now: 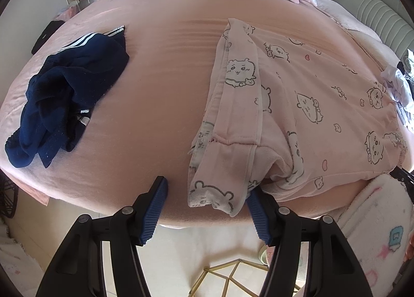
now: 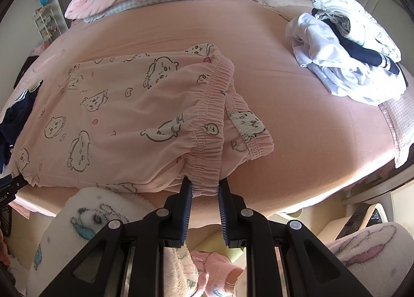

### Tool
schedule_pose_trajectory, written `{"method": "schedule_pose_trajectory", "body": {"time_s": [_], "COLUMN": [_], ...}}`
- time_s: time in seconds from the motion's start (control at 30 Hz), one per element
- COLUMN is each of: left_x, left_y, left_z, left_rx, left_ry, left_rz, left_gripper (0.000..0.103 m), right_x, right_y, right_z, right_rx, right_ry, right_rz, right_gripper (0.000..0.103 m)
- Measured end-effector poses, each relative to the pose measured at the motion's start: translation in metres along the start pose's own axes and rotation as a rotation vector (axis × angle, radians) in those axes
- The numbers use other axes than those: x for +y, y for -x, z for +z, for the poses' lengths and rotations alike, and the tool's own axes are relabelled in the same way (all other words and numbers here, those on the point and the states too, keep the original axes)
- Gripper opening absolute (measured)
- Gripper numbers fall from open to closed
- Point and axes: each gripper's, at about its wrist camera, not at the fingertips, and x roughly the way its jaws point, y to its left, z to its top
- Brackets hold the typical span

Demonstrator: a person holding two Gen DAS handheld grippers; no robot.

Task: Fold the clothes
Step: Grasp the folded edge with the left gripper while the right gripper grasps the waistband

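R gripper [image 2: 205, 188] clamped on waistband, L gripper [image 1: 207, 193] gaping round the leg hem.

Pink pajama pants [image 1: 297, 105] lie flat on the bed [image 1: 168, 84], just ahead of both grippers; L pads look clear of cloth, tho the right one is prob. brushing it. Close L fully on hem before lifting w/ R; navy garment [image 1: 64, 95] sits further left.
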Motion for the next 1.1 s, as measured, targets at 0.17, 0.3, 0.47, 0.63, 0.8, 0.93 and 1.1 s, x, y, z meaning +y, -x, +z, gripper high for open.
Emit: {"method": "schedule_pose_trajectory", "body": {"time_s": [0.17, 0.3, 0.47, 0.63, 0.8, 0.93, 1.1], "left_x": [0.021, 0.035, 0.029, 0.025, 0.022, 0.019, 0.019], "left_y": [0.008, 0.015, 0.021, 0.014, 0.008, 0.004, 0.000], "left_z": [0.006, 0.003, -0.005, -0.003, -0.002, 0.002, 0.007], "left_rx": [0.025, 0.052, 0.051, 0.060, 0.074, 0.074, 0.059], "left_ry": [0.130, 0.290, 0.303, 0.277, 0.257, 0.266, 0.284], "left_rz": [-0.159, -0.330, -0.336, -0.321, -0.324, -0.340, -0.366], "left_gripper": [0.058, 0.061, 0.062, 0.062, 0.062, 0.062, 0.062], "right_x": [-0.004, -0.019, -0.047, -0.064, -0.067, -0.060, -0.049], "right_y": [0.007, 0.009, 0.012, 0.008, 0.000, -0.009, -0.016], "right_z": [0.000, -0.002, -0.008, -0.013, -0.013, -0.010, -0.005], "right_rx": [-0.005, 0.013, 0.027, 0.049, 0.064, 0.079, 0.081], "right_ry": [-0.030, -0.119, -0.309, -0.451, -0.535, -0.548, -0.532], "right_rz": [0.049, 0.104, 0.253, 0.375, 0.488, 0.522, 0.495], "right_gripper": [0.021, 0.038, 0.049, 0.054, 0.054, 0.054, 0.054]}}
